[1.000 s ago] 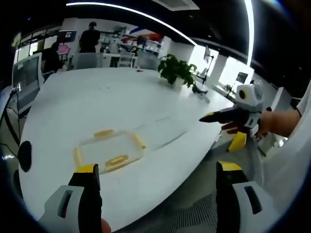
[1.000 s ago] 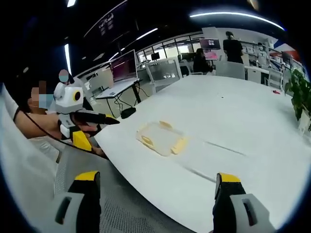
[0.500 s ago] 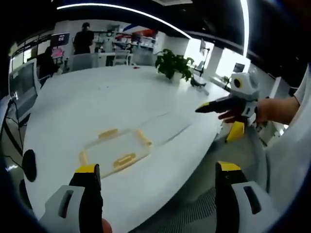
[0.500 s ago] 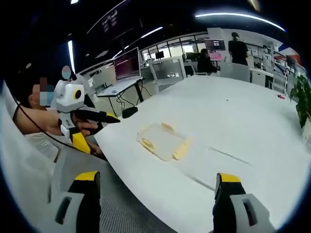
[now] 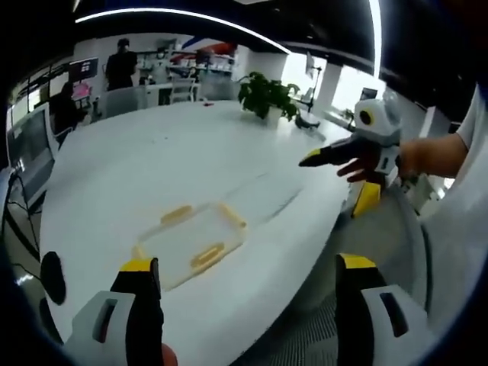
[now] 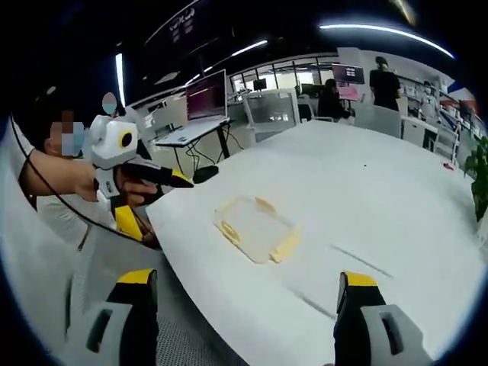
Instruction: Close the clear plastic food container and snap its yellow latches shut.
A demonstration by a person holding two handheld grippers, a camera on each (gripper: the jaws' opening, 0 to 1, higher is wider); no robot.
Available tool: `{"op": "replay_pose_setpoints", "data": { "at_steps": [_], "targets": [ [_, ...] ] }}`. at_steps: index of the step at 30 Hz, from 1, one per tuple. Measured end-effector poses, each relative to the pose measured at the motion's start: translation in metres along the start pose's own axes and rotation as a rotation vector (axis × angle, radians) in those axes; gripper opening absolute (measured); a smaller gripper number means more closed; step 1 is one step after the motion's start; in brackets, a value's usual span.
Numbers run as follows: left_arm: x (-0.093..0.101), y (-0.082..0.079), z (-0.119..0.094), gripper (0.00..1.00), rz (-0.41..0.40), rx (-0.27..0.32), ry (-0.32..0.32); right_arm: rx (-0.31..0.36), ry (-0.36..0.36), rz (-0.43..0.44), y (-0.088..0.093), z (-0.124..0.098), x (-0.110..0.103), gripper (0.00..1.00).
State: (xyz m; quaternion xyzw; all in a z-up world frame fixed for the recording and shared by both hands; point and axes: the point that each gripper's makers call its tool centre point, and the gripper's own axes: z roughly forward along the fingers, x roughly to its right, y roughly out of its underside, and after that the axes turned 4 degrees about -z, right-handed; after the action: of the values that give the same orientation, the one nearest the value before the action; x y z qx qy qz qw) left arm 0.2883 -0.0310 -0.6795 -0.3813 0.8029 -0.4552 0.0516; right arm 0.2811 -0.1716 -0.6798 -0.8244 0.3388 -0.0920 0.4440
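The clear plastic food container (image 5: 191,240) lies flat on the white table (image 5: 152,168), with yellow latches (image 5: 207,257) sticking out on its sides. I cannot tell whether its lid is pressed down. My left gripper (image 5: 246,264) is open, short of the table's near edge, with the container ahead and left of centre. The right gripper (image 5: 309,161) reaches in from the right, held by a hand beyond the table's rim. In the right gripper view the container (image 6: 255,229) sits ahead near the table edge. My right gripper (image 6: 247,278) is open and holds nothing. The left gripper (image 6: 181,181) points in from the left.
A potted plant (image 5: 267,95) stands at the far side of the table. People (image 5: 118,67) and desks with monitors (image 6: 206,95) are in the background. A grey floor (image 6: 191,343) lies below the table edge.
Both cameras have shifted a little and the container looks slightly nearer. Both grippers stay open and away from it; the container has not moved.
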Motion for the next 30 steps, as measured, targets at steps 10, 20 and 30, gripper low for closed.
{"op": "replay_pose_setpoints", "data": {
  "at_steps": [10, 20, 30],
  "targets": [
    [-0.014, 0.000, -0.001, 0.94, 0.029, -0.008, 0.002, -0.027, -0.025, -0.045, -0.001, 0.011, -0.001, 0.97],
    [-0.028, 0.001, 0.000, 0.92, 0.066, -0.034, -0.009, -0.045, -0.037, -0.062, -0.007, 0.023, 0.001, 0.96],
    [-0.040, 0.004, 0.004, 0.93, 0.160, -0.085, 0.002, -0.061, -0.059, -0.113, -0.014, 0.035, 0.004, 0.97]
  ]
}}
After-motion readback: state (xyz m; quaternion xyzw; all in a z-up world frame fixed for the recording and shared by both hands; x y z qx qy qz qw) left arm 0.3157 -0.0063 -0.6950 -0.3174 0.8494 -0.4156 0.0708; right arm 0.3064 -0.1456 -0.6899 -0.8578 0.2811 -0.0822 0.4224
